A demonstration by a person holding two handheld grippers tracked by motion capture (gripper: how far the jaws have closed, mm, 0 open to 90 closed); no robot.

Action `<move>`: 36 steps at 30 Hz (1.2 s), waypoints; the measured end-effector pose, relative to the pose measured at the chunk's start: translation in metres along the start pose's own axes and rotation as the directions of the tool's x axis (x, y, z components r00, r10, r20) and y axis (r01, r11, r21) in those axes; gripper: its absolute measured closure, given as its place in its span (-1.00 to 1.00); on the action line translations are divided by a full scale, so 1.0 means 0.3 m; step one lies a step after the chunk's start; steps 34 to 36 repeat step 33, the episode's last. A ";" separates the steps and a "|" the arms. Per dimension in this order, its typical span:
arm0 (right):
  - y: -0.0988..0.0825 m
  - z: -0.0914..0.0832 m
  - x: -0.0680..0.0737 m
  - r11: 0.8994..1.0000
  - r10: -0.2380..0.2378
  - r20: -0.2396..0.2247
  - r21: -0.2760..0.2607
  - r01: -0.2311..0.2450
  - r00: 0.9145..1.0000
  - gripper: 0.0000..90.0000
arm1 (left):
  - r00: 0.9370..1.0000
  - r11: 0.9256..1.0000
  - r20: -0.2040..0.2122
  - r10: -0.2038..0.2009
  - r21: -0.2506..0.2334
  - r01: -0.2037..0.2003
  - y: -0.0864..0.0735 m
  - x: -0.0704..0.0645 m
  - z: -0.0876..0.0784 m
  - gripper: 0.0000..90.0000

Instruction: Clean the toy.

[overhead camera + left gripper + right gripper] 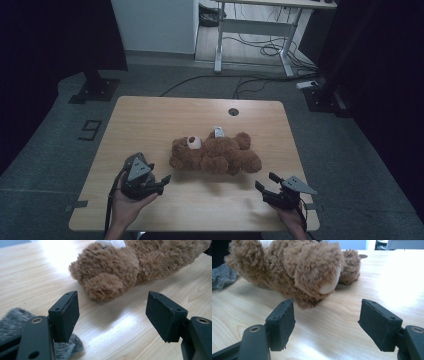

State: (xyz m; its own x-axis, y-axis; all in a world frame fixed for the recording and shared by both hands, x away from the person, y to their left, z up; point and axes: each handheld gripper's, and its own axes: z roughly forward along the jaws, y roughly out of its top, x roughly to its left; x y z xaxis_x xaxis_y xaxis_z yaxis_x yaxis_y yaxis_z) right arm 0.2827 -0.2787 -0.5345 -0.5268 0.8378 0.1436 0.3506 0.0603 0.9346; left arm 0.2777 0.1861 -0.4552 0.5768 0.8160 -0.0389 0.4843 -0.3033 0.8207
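- Brown plush teddy bear (215,154), shaggy pile, cream muzzle, white sewn-in label at its far side; lies on its side about the middle of the pale wooden table (150,120), head toward the left gripper, legs toward the right gripper; touched by nothing.
- Handling, by judgement: light, soft, compressible; pile gives a fair grip and is unlikely to slip; not fragile; limbs will flop and the body sag if lifted by one end.
- Hold, by judgement: a limb or an ear fits between spread pads; the nearest leg with its pale foot sole (329,286) lies just ahead of the right gripper; the rounded ear or paw (105,286) lies just ahead of the left gripper; a grip on the torso would need the pile squeezed hard.
- Left gripper (161,182), black, two-jaw, hand-held; near the bear's head end, apart from it; jaws spread wide, nothing between the pads.
- Right gripper (266,182), same pattern; near the bear's leg end, apart from it; jaws spread wide, nothing between the pads.
- Grey fuzzy cloth (15,320), lying on the table beside the bear's head end, under the left gripper; kind cannot be told.
- Round cable hole (233,111) in the table, beyond the bear.
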 end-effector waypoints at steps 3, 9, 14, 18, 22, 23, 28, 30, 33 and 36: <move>-0.016 -0.015 -0.002 1.000 0.001 -0.002 0.010 -0.001 1.000 -0.37 | 1.000 1.000 -0.005 0.001 0.023 -0.001 -0.013 -0.005 0.018 -0.39; -0.043 -0.033 -0.020 0.999 0.015 0.009 0.047 -0.015 1.000 -0.34 | 1.000 0.998 0.011 -0.005 0.063 0.004 -0.077 -0.002 0.044 -0.37; -0.053 -0.012 -0.019 0.995 -0.003 0.018 0.098 0.001 1.000 -0.32 | 1.000 0.996 0.013 0.000 0.085 -0.001 -0.115 0.005 0.055 -0.36; -0.053 -0.004 -0.008 0.993 -0.019 0.011 0.113 0.017 1.000 -0.33 | 1.000 0.995 0.022 0.007 0.096 -0.009 -0.130 0.000 0.062 -0.36; -0.054 -0.004 -0.009 0.993 -0.018 0.011 0.116 0.016 1.000 -0.33 | 0.999 0.996 0.032 0.010 0.092 -0.012 -0.129 -0.003 0.063 -0.36; -0.054 -0.005 -0.010 0.993 -0.016 0.012 0.116 0.015 1.000 -0.33 | 0.999 0.996 0.031 0.010 0.091 -0.013 -0.129 -0.003 0.062 -0.36; -0.052 -0.009 -0.015 0.994 -0.016 0.014 0.109 0.015 1.000 -0.34 | 0.999 0.996 0.034 0.005 0.090 -0.008 -0.130 -0.001 0.060 -0.35; -0.050 -0.012 -0.016 0.995 -0.011 0.016 0.100 0.010 1.000 -0.34 | 0.999 0.996 0.036 0.005 0.090 -0.009 -0.131 -0.002 0.059 -0.35; -0.048 -0.016 -0.018 0.995 -0.012 0.016 0.095 0.011 1.000 -0.35 | 0.999 0.996 0.039 0.008 0.088 -0.012 -0.129 -0.005 0.057 -0.35; -0.048 -0.016 -0.018 0.995 -0.012 0.016 0.095 0.011 1.000 -0.35 | 0.999 0.996 0.039 0.008 0.088 -0.012 -0.129 -0.005 0.057 -0.35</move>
